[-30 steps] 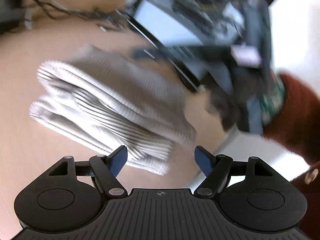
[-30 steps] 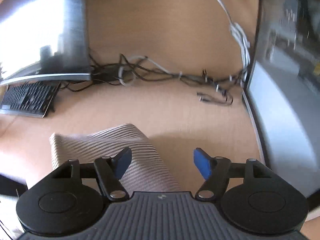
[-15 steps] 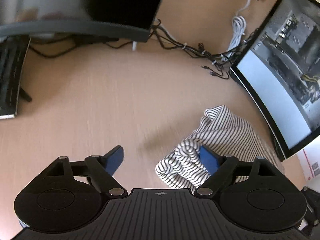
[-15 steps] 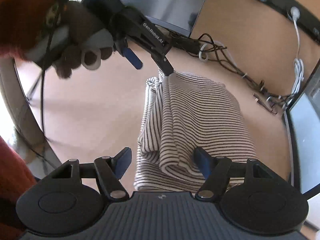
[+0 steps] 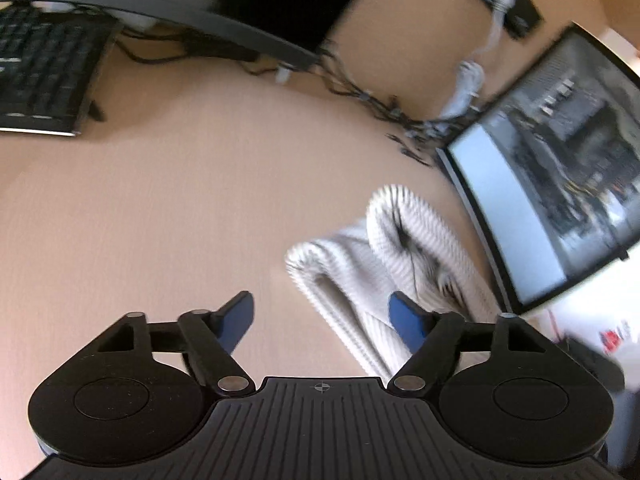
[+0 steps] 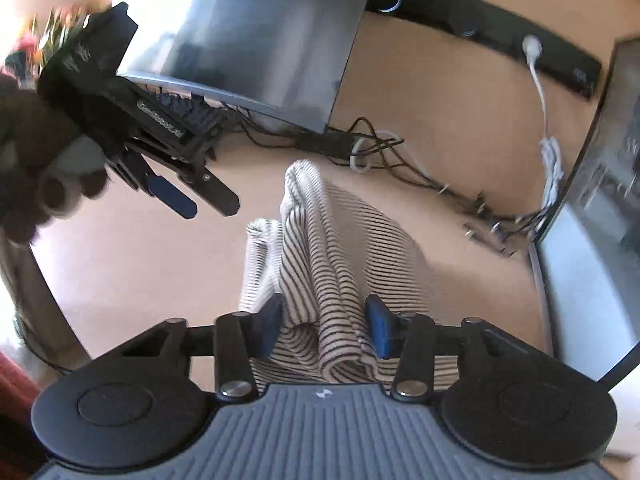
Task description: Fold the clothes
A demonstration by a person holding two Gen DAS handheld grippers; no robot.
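our right hand-held gripper (image 6: 324, 326) is pinched on the near end of the striped shirt (image 6: 340, 248), which runs lengthwise away from it, while the left hand-held gripper (image 5: 322, 316) sits wide open and empty beside it.

No lettering can be read in either view. The left gripper (image 6: 192, 196), seen up and to the left of the right gripper (image 6: 326, 326), carries a pale printed strip on its body, but it is smeared by blur. A red mark on a white box (image 5: 612, 338) to the right of the left gripper's fingers is likewise illegible.
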